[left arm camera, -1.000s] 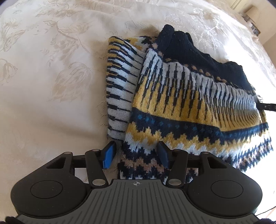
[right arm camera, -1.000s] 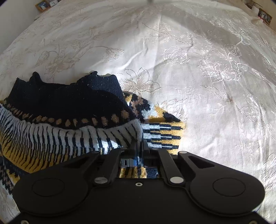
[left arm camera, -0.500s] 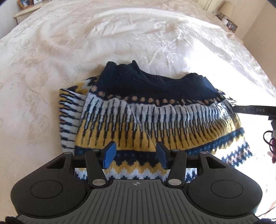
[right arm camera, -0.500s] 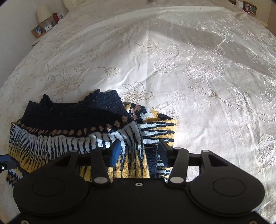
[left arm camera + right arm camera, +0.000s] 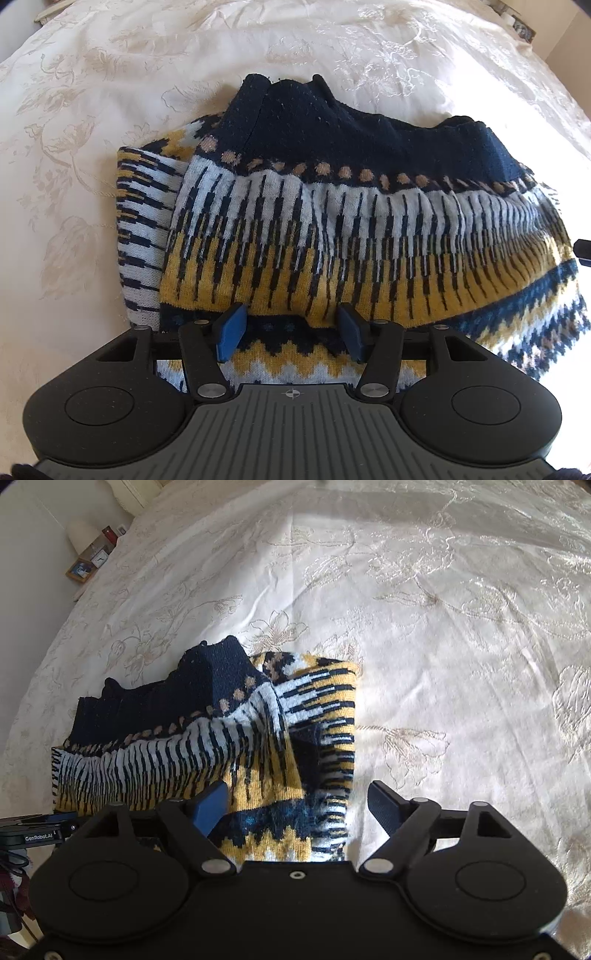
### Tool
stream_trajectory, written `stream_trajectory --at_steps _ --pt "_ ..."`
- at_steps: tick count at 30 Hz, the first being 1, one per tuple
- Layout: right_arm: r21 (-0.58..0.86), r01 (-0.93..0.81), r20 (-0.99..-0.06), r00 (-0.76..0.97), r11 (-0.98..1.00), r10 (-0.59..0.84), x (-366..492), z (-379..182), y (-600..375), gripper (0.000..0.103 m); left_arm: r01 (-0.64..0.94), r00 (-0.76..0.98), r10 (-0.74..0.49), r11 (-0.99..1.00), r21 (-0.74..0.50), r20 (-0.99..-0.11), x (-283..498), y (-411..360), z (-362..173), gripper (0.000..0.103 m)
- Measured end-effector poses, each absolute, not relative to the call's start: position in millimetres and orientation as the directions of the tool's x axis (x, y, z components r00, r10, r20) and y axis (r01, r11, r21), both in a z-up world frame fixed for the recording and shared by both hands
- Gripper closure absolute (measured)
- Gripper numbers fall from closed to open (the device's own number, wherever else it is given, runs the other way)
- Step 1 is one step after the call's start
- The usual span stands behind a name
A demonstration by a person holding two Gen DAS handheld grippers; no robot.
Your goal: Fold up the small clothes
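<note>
1. Cream bedspread (image 5: 92, 110) with embroidered flowers, filling both views; bedside clutter (image 5: 92, 561) at the far left edge of the right wrist view.
2. Left gripper (image 5: 290, 332): released, blue pads (image 5: 231, 332) spread apart above the near hem of the sweater (image 5: 332, 221), grasping nothing.
3. Sweater: patterned knit in navy, white and mustard, lying partly folded near the middle of the bedspread; navy collar band on the far side, zigzag hem on the near side, one striped layer poking out at the left edge in the left wrist view.
4. Right gripper (image 5: 297, 808): also released, jaws wide, straddling the near right corner of the sweater without any visible clamp on it.
5. Risk, top layer: ridged and puckered rather than flat; likely to spring back or slump open with both grippers free.
6. Risk, uneven edges: striped under-layer protruding at both sides; likely to give a lopsided bundle if folded again unaligned.
7. Risk, snagging: loose knit prone to catching on an open pad and dragging out of place.
</note>
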State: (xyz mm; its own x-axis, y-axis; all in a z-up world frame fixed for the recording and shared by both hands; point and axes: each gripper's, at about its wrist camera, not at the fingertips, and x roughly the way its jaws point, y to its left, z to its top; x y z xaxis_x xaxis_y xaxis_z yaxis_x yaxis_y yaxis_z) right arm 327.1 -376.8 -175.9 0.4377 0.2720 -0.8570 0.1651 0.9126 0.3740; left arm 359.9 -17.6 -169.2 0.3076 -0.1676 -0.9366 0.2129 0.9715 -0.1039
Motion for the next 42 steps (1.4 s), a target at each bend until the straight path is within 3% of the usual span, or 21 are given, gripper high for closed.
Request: stream_trajectory --at_steps 6,8,11,13,15,21,26,30,31,36,42 --pt "0.467 0.204 -0.845 0.388 0.86 0.367 327.3 -204.1 -386.1 0.012 0.195 0.301 -0.172 0.974 -0.116 -0.938 363.2 -22.8 -173.0 0.038" --pt "0.504 0.191 -0.828 0.385 0.842 0.408 331.5 -211.0 -385.5 0.0 0.192 0.298 -0.173 0.974 -0.119 -0.939 364.5 -24.5 -175.0 0.033" --pt "0.553 0.161 -0.803 0.364 0.817 0.472 341.7 -219.6 -379.7 0.0 0.186 0.293 -0.174 0.975 -0.122 -0.94 367.2 -25.9 -178.3 0.021" --pt "0.565 0.156 -0.798 0.35 0.81 0.49 348.2 -224.0 -376.8 0.0 0.192 0.284 -0.179 0.973 -0.127 -0.942 370.4 -35.9 -184.3 0.006" --pt "0.571 0.163 -0.797 0.348 0.805 0.494 352.1 -227.2 -377.0 0.0 0.209 0.28 -0.162 0.972 -0.104 -0.946 370.5 -44.5 -189.8 0.001" --pt "0.595 0.185 -0.778 0.379 0.782 0.502 348.4 -229.6 -378.8 0.0 0.171 0.332 -0.087 0.985 -0.03 -0.939 365.9 -61.0 -195.2 0.0" --pt "0.532 0.112 -0.803 0.381 0.839 0.459 345.2 -227.0 -366.4 0.0 0.167 0.328 -0.092 0.985 -0.038 -0.94 364.3 -59.1 -192.3 0.001" --pt "0.533 0.093 -0.801 0.377 0.841 0.465 345.5 -226.7 -366.2 0.0 0.162 0.32 -0.089 0.986 -0.038 -0.943 371.0 -61.7 -166.8 0.031" --pt "0.544 0.095 -0.795 0.379 0.834 0.475 345.4 -227.3 -368.0 0.0 0.166 0.322 -0.092 0.985 -0.039 -0.942 372.0 -66.4 -158.9 0.035" --pt "0.595 0.113 -0.765 0.384 0.796 0.517 344.3 -229.7 -379.7 0.0 0.194 0.381 -0.138 0.979 -0.066 -0.914 386.4 -99.1 -131.0 0.035" --pt "0.607 0.118 -0.757 0.386 0.786 0.526 343.3 -229.7 -381.8 0.0 0.204 0.344 -0.082 0.979 -0.011 -0.935 423.7 -129.6 -158.3 0.035"
